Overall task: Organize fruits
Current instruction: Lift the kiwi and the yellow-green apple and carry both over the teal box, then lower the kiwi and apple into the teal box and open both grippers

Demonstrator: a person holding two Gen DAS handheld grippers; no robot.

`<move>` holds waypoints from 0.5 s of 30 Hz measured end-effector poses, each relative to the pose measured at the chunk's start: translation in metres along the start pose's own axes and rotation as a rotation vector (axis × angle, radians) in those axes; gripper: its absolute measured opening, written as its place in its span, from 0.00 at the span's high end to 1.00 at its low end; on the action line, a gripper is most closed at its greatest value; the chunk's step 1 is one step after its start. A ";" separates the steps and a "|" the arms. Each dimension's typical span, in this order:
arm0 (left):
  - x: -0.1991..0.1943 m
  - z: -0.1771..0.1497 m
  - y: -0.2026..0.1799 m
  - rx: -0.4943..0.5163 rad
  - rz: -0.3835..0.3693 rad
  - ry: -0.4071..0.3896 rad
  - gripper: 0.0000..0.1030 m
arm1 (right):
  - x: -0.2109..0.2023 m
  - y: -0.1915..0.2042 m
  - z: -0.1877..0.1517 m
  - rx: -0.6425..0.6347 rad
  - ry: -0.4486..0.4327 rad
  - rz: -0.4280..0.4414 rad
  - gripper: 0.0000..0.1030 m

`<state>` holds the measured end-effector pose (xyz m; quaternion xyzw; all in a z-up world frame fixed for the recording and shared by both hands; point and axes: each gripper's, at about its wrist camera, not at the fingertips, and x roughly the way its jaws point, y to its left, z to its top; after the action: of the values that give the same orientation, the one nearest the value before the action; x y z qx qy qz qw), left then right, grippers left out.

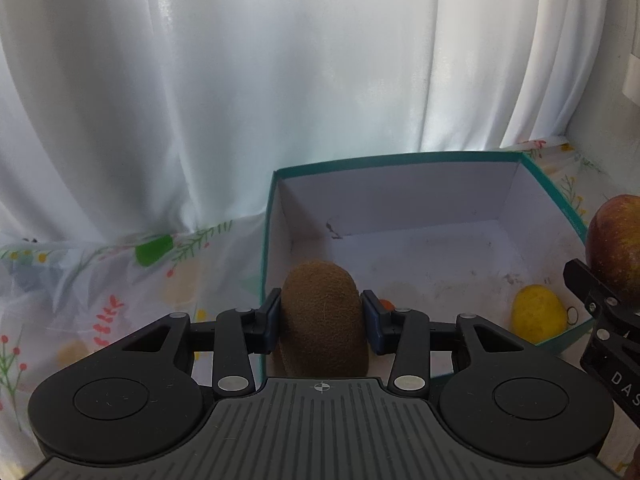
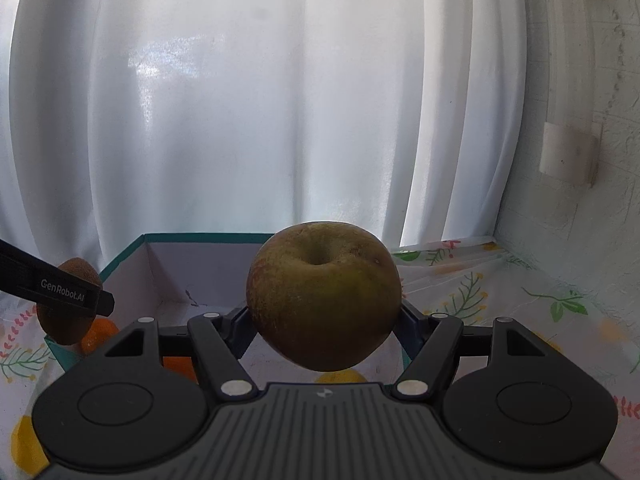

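Observation:
A brown kiwi (image 1: 322,320) sits upright between the pads of my left gripper (image 1: 323,318), which is shut on it above the near left corner of a teal-rimmed white box (image 1: 400,158). A yellow lemon (image 1: 538,314) lies in the box at its near right, and a bit of an orange (image 1: 386,304) shows behind the right pad. My right gripper (image 2: 323,316) is shut on a large greenish-red apple (image 2: 323,296) held over the same box (image 2: 200,237). The apple (image 1: 616,248) also shows at the right edge of the left wrist view, the kiwi (image 2: 70,302) at the left of the right wrist view.
The box stands on a floral tablecloth (image 1: 100,280) against a white curtain (image 1: 240,80). An orange (image 2: 100,334) and a lemon (image 2: 340,377) lie in the box under the apple. A white wall (image 2: 580,220) with a mounted fitting closes the right side.

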<state>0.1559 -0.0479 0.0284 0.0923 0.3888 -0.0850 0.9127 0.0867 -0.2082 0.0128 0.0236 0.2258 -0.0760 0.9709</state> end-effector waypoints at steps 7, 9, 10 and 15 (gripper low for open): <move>0.014 -0.003 -0.006 0.010 0.005 0.008 0.56 | 0.016 0.008 -0.008 -0.029 0.025 0.012 0.32; 0.015 -0.003 -0.006 0.011 -0.008 0.006 0.56 | 0.018 0.009 -0.010 -0.037 0.029 0.011 0.32; 0.017 -0.003 -0.007 0.011 -0.012 0.008 0.56 | 0.019 0.009 -0.010 -0.038 0.031 0.011 0.32; 0.026 -0.005 -0.015 0.031 -0.021 0.026 0.56 | 0.023 0.008 -0.014 -0.039 0.045 0.010 0.32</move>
<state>0.1665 -0.0634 0.0048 0.1033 0.4003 -0.0995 0.9051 0.1024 -0.2022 -0.0102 0.0074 0.2488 -0.0664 0.9663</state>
